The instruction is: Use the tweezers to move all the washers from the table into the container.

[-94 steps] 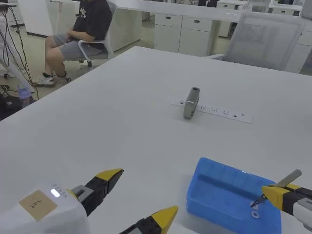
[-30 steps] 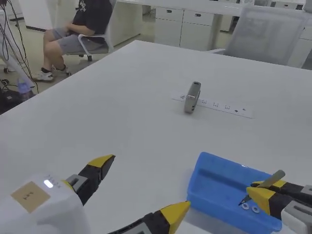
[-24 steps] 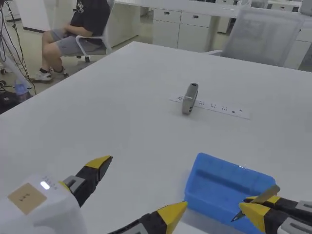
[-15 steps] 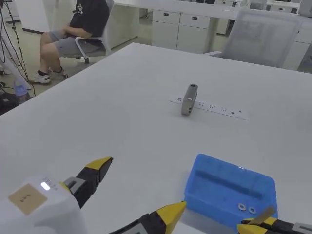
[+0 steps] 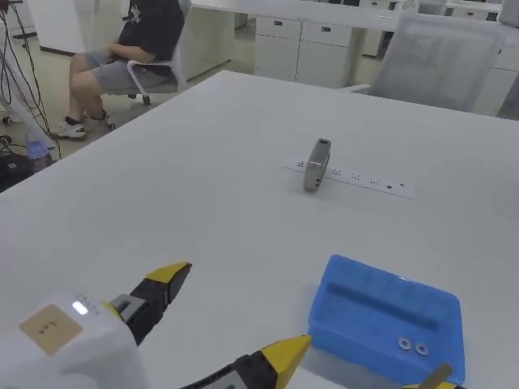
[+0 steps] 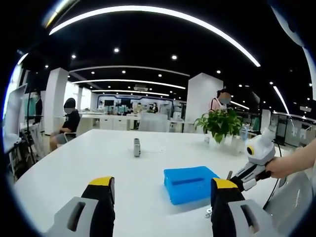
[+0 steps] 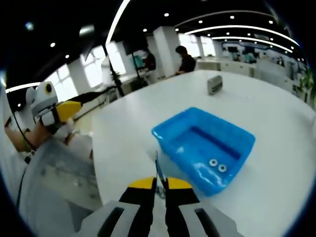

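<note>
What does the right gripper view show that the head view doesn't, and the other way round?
Right gripper view adds the tip of the thin metal tweezers, clamped between the right gripper's shut yellow-tipped fingers. Head view adds the flat white power strip and the left gripper's open fingers. Shared: the blue plastic container holding two small metal washers, and the grey block beyond it.

glossy blue plastic container (image 5: pixel 365 304), small shiny metal washers (image 5: pixel 405 344), smooth matt white table (image 5: pixel 203 194), thin metal tweezers (image 7: pixel 158 170)
</note>
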